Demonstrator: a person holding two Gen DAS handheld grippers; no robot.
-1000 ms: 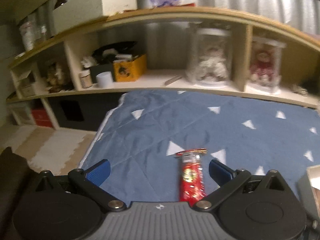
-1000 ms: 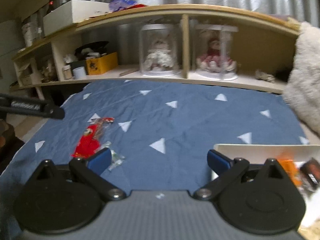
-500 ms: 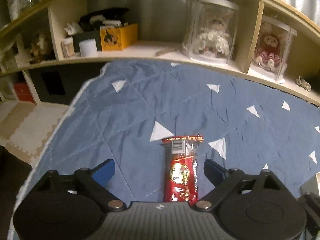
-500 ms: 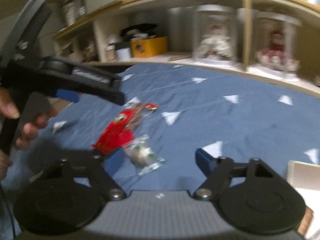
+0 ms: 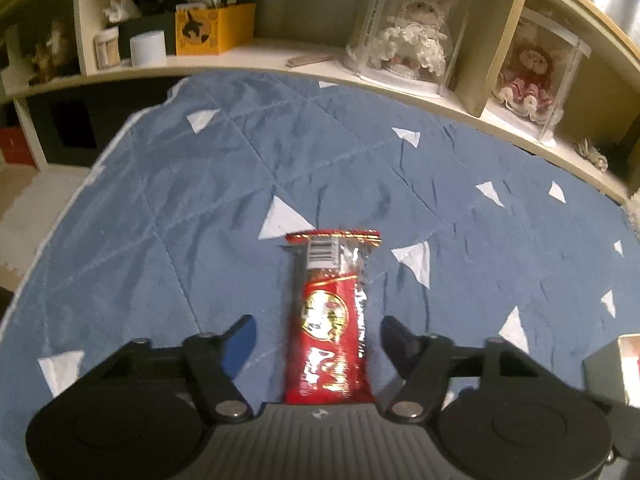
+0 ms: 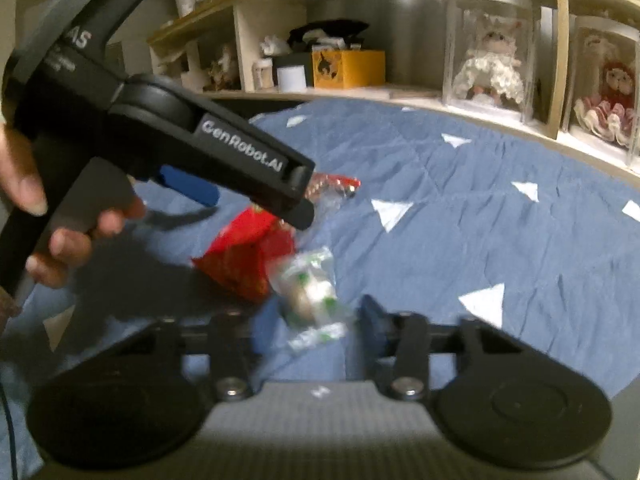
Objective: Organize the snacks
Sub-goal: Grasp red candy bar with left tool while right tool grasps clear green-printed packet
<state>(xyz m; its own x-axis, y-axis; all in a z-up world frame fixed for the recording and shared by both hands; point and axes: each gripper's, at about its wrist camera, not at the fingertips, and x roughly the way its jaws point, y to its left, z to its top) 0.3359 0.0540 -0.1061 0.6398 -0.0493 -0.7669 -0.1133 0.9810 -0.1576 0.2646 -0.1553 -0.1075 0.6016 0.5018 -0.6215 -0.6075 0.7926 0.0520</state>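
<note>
The near end of the red foil snack bar [image 5: 332,320] vanishes behind the left gripper's [image 5: 316,338] grey body. In the right wrist view the small clear wrapper with green print [image 6: 310,300] is smeared by blur, its contents unreadable. A pale box [image 5: 612,368] is cut off by the frame's right edge. The hand [image 6: 60,236] runs off the left edge.

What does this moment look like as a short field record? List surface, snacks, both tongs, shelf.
surface: blue quilt with white triangles
snack 1: red snack bar, flat, between the left tongs
snack 2: clear candy packet, blurred, between the right tongs
left tongs: closing, pads not yet on the bar
right tongs: closing, contact unclear
shelf: yellow box, two cased dolls
</note>
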